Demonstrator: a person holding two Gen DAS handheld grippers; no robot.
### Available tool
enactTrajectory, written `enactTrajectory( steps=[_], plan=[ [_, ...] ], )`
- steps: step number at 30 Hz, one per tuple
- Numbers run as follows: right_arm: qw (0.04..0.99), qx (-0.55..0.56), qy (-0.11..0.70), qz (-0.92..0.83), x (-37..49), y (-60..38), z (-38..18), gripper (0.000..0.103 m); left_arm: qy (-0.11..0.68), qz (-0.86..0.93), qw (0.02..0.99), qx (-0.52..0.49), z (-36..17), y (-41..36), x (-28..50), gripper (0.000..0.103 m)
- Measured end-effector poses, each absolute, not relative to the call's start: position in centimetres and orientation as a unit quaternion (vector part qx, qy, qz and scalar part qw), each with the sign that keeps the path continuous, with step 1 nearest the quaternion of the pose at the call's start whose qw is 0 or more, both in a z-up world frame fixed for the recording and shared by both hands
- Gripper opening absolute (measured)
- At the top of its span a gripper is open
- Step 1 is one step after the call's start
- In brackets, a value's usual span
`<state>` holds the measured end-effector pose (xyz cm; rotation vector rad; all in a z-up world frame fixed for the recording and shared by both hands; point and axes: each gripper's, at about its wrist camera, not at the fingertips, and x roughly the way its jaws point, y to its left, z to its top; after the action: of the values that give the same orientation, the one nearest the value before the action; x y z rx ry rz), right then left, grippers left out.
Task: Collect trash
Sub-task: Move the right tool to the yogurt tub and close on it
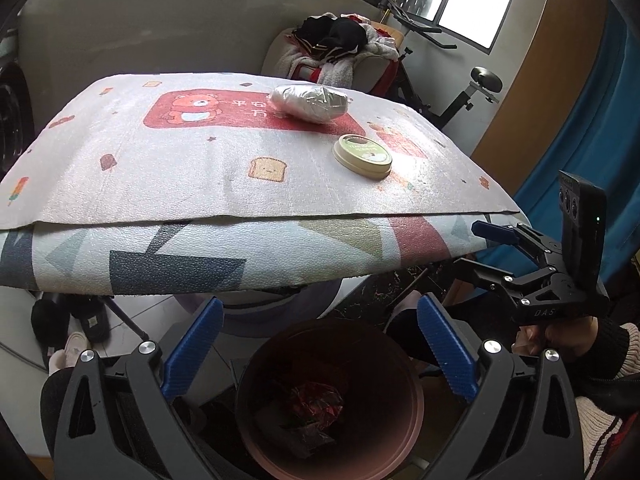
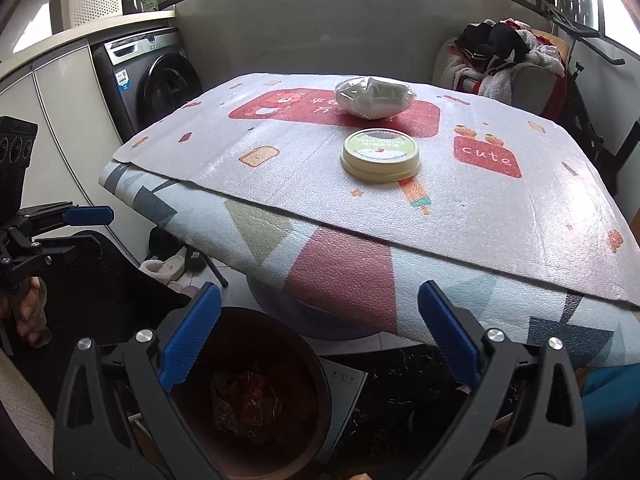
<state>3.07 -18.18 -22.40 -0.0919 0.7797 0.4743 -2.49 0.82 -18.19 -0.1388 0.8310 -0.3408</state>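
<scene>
Left gripper (image 1: 320, 344): jaws spread wide, nothing between them, hanging over the bin (image 1: 256, 432) at bottom centre; red wrapper (image 1: 316, 400) lies inside. Remaining trash sits on the table mat (image 1: 160, 184), up-frame and right of centre: bagged white bundle (image 1: 310, 103), long axis roughly left-right, at the far side; yogurt tub (image 1: 362, 156) nearer the front edge. Right gripper (image 2: 320, 340): also released, empty. Tub (image 2: 380, 155) lies almost dead ahead in its view, so right hand looks better placed for it.
</scene>
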Motion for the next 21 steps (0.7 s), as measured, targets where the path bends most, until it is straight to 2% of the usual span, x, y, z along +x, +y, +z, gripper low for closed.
enactTrajectory(
  steps=[21],
  plan=[
    [0.894,-0.02,0.394,0.214,8.3,-19.2,-21.0,0.097,0.335,-0.128,0.933,-0.038,-12.2,3.2,3.5,0.097]
  ],
)
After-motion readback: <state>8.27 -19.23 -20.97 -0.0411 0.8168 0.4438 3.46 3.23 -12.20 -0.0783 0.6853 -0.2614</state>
